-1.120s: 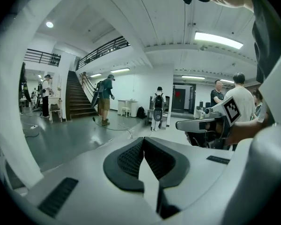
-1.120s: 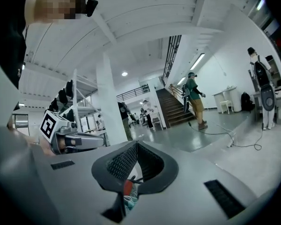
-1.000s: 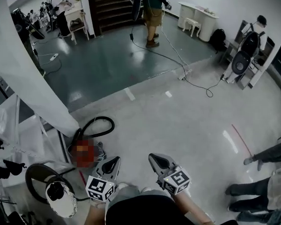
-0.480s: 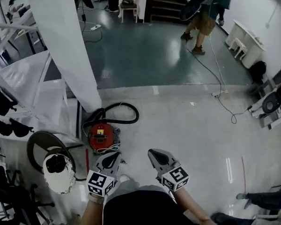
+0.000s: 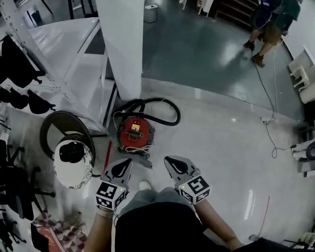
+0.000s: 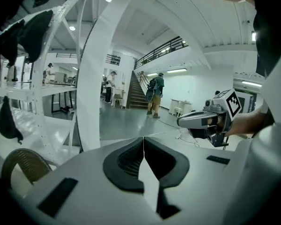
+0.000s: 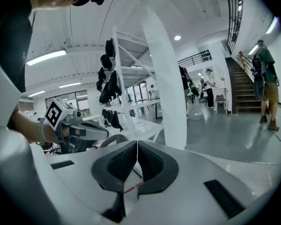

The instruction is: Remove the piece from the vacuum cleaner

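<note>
- hovering side by side low in the head view, the left gripper (image 5: 127, 164) and right gripper (image 5: 169, 161) both have jaws pressed together, empty.
- the red vacuum cleaner (image 5: 135, 132) sits on the floor just beyond them, beside a white pillar (image 5: 123, 35), black hose (image 5: 174, 107) curling behind.
- its removable piece is too small to make out; the gripper views miss the vacuum.

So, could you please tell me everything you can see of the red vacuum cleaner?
The vacuum cleaner is a round canister with a red top and a pale label, seen from above. It stands on the pale floor beside the foot of the white pillar. A black hose loops from it. Nothing is holding it.
</note>
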Motion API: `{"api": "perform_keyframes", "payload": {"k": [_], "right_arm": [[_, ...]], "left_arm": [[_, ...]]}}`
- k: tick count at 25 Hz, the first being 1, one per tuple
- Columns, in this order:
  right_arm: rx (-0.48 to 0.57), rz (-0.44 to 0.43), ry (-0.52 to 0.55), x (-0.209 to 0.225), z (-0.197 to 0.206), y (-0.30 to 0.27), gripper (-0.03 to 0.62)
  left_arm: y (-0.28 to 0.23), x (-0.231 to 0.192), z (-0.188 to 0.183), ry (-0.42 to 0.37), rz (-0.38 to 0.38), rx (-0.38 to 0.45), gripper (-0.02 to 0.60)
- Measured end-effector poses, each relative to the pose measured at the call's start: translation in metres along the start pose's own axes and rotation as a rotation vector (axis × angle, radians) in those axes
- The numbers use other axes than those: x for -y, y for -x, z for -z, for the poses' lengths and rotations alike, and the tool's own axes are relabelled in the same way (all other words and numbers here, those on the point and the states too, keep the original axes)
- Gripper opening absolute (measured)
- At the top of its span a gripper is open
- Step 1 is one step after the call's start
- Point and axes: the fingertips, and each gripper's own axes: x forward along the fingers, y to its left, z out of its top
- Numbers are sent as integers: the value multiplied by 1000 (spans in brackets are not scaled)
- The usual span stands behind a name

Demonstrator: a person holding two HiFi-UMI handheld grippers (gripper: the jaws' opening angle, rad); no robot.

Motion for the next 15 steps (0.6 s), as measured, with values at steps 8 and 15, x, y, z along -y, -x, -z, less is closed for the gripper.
{"api": "perform_keyframes", "payload": {"k": [8,15], "right_arm": [[-122,-146,49,-29,27,-50,29],[-224,-264,52,-33,65,-82,29]], "left_arm": [[30,-33,42,103,-126,-42,20],[35,-43,87,206,-219,-107,20]]}}
